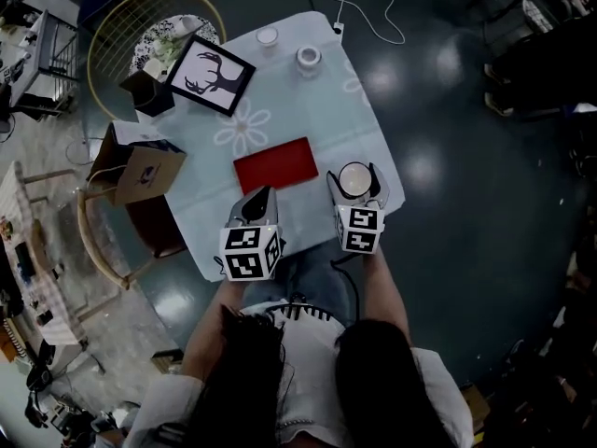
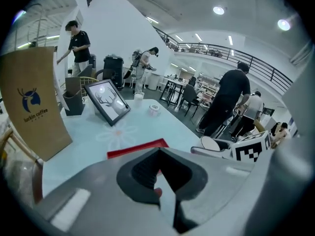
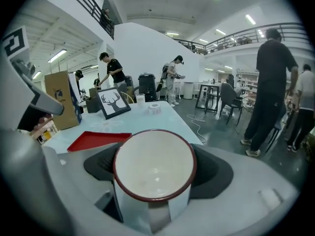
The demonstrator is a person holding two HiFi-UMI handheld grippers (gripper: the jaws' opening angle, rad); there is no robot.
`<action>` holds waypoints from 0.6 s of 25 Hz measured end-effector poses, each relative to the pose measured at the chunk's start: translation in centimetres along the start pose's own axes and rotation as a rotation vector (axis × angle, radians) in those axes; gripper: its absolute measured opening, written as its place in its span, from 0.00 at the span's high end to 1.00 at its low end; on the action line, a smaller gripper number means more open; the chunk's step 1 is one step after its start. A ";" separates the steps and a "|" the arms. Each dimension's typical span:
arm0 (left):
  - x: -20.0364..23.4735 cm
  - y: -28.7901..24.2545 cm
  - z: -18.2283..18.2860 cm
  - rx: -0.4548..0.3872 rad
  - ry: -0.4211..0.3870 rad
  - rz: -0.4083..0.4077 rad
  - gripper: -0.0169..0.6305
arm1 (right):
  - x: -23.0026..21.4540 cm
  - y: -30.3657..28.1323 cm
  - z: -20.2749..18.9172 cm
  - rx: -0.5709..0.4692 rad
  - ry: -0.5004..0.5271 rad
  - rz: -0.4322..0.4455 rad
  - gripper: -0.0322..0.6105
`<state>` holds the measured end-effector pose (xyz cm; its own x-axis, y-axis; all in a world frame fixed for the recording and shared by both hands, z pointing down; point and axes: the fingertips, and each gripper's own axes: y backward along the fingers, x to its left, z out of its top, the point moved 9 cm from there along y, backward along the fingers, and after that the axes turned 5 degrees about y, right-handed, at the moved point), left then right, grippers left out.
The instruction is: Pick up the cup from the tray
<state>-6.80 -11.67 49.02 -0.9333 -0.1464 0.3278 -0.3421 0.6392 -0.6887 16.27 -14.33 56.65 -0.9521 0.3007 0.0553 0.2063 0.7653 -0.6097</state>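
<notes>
While the right claw stands clamped on the cup (white, red-rimmed), the cup sits between its jaws over the tabletop's near corner, beside the tray; the left claw is closed, empty.

The tabletop lies bare between the red tray and the framed picture.

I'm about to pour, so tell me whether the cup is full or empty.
Empty. The right gripper view looks straight into the cup: a bare white bottom inside the red rim, with no liquid.
</notes>
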 end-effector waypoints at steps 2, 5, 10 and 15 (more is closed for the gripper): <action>0.1 -0.3 0.1 0.005 -0.002 0.010 0.97 | 0.0 0.1 -0.6 -0.003 0.008 -0.005 0.27; 0.6 -0.6 0.1 0.002 -0.008 0.032 0.97 | 0.2 -0.1 -1.0 -0.026 0.003 -0.003 0.27; 0.9 -0.4 0.0 0.003 -0.027 0.064 0.97 | 0.4 -0.1 -1.2 -0.058 -0.004 -0.005 0.27; 0.6 -0.4 -0.3 0.015 -0.036 0.069 0.97 | -0.2 -0.3 -1.0 -0.048 -0.006 0.002 0.19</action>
<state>-7.18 -11.82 49.71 -0.9579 -0.1296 0.2561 -0.2784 0.6371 -0.7188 16.58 -14.08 57.63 -0.9532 0.2984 0.0491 0.2183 0.7914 -0.5710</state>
